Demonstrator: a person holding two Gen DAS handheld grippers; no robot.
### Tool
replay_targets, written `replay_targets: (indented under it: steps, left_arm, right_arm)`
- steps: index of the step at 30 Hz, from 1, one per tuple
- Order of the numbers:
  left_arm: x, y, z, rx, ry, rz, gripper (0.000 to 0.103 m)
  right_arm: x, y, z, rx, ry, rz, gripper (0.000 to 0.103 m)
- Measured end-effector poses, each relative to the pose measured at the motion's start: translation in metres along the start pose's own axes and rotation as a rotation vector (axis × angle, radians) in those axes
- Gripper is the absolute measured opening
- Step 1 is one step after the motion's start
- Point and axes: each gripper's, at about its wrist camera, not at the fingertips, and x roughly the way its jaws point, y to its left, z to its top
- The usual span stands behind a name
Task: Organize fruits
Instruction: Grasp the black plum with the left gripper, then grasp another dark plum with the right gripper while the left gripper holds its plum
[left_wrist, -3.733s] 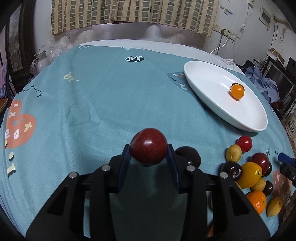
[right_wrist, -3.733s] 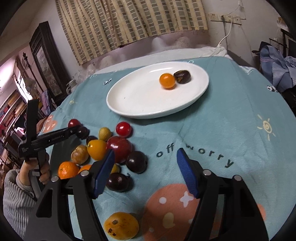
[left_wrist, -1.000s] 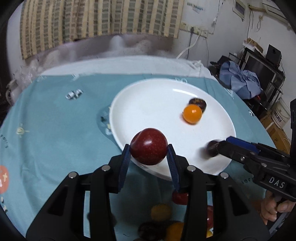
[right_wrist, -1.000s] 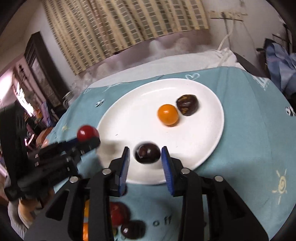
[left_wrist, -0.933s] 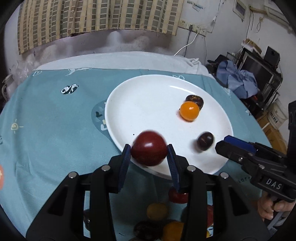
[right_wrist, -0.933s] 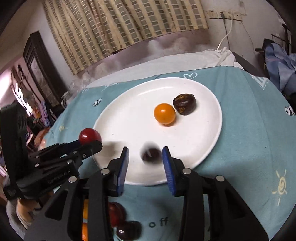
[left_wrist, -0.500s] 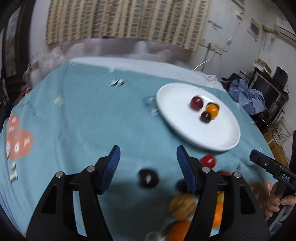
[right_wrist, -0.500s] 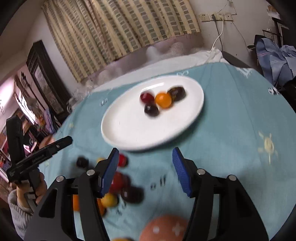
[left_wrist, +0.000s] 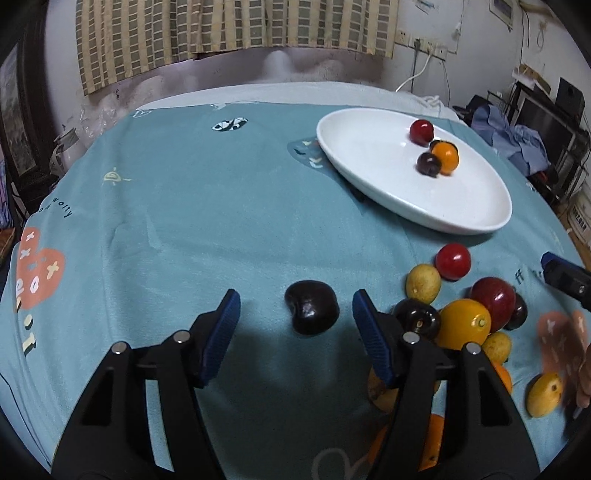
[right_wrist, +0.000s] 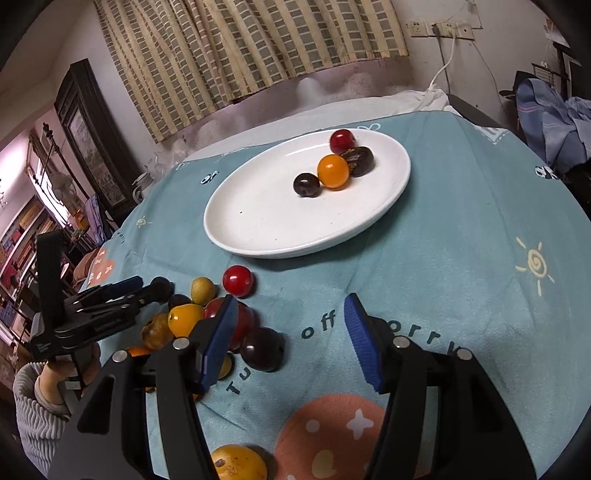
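Note:
My left gripper (left_wrist: 295, 298) is open and low over the teal cloth, its blue pads either side of a dark cherry (left_wrist: 312, 312) without touching it. The white plate (left_wrist: 369, 158) at the upper right holds a red fruit (left_wrist: 421, 131), an orange one (left_wrist: 445, 157) and a dark one (left_wrist: 428, 164). My right gripper (right_wrist: 291, 332) is open over bare cloth, and a dark plum (right_wrist: 262, 349) lies beside its left finger. The plate (right_wrist: 266, 214) lies beyond it. A pile of several loose fruits (right_wrist: 207, 314) sits to the left.
A yellow fruit (right_wrist: 238, 463) lies at the near edge of the cloth. A hand in a grey sleeve (right_wrist: 37, 398) carries the left gripper (right_wrist: 147, 288). Clothes (right_wrist: 554, 122) are heaped past the table's right edge. A dark cabinet (right_wrist: 92, 129) stands on the left.
Both grippers opened over the plate and dropped a red fruit and a dark fruit onto it. Both then drew back to the loose fruit pile, jaws wide.

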Motion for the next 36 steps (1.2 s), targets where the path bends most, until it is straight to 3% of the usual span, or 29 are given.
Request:
replay_targets:
  steps: [10,18,25,32,36]
  left_arm:
    - [0.017,0.003,0.005,0.001,0.03,0.006,0.06]
    - [0.016,0.005,0.005,-0.02,0.02,-0.002,0.037]
    - [0.015,0.005,0.005,-0.017,0.02,0.0,0.037]
    - [0.014,0.003,0.004,-0.004,0.017,-0.001,0.031]
    - [0.013,0.004,0.004,-0.008,0.016,-0.008,0.03]
  right_arm:
    - [0.006,0.006,-0.004,-0.037,0.04,-0.003,0.06]
    - [0.017,0.021,-0.015,-0.131,0.12,0.013,0.059]
    - [0.027,0.029,-0.022,-0.19,0.133,-0.003,0.043]
    - [0.031,0.033,-0.024,-0.206,0.13,0.005,0.037]
    - [0.03,0.03,-0.022,-0.194,0.129,0.003,0.029]
